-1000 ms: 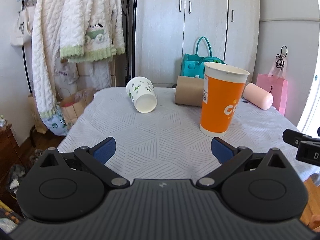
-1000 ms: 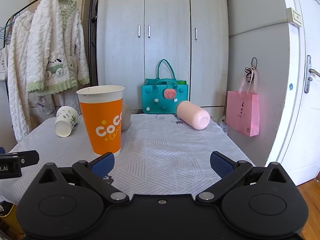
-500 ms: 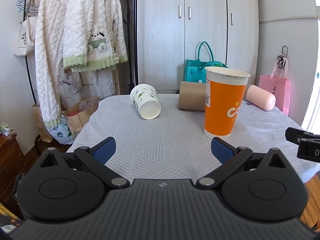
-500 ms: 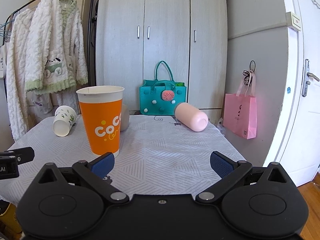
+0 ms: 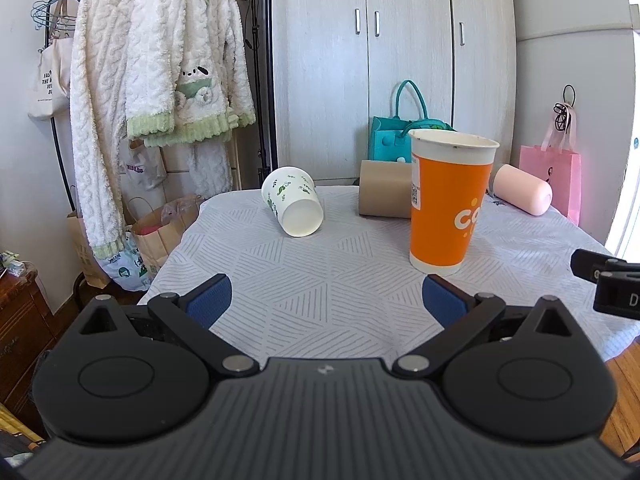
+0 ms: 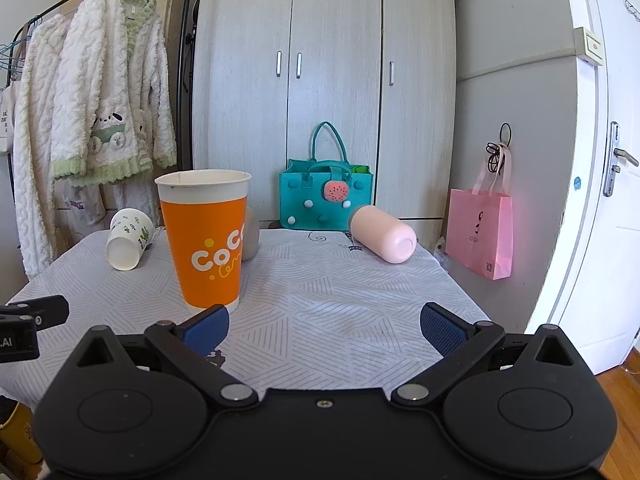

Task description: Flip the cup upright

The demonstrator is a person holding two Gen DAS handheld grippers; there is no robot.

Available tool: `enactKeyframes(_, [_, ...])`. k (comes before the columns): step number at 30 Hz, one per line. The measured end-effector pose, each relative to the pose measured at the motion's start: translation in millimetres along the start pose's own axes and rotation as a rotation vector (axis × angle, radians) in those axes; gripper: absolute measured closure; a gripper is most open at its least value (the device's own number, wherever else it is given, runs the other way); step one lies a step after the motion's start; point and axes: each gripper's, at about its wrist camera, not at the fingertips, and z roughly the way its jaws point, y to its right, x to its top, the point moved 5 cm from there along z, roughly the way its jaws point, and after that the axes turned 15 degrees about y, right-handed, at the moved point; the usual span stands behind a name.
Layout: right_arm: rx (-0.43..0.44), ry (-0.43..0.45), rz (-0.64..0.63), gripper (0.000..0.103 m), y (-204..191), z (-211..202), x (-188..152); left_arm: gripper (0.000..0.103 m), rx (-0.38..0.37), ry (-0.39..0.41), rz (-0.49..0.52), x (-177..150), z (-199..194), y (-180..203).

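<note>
Cups – orange cup [image 5: 447, 206] upright on table [image 5: 320, 280] | white cup [image 5: 294, 206], brown cup [image 5: 384, 194], pink cup [image 6: 384, 238] lying sideways | left gripper [image 5: 326, 302] wide open, holding nothing | right gripper [image 6: 324, 326] same – well short of everything

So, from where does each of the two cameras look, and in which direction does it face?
Left wrist: sits on the left gripper, facing the wardrobe over the table; its open blue-padded fingers show, the right gripper's tip at the right edge.
Right wrist: sits on the right gripper, further right, facing the same way; its open fingers show, the left gripper's tip at the left edge.
Shared: upright orange cup, and lying white leaf-print cup, brown cup, pink cup.
</note>
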Motion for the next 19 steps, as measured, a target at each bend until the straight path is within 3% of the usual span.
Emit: enactKeyframes(19, [-0.004,-0.004,-0.011,0.000,1.2,1.4,-3.8,0.000,0.017,0.012,0.008,-1.2,-2.6,-2.0])
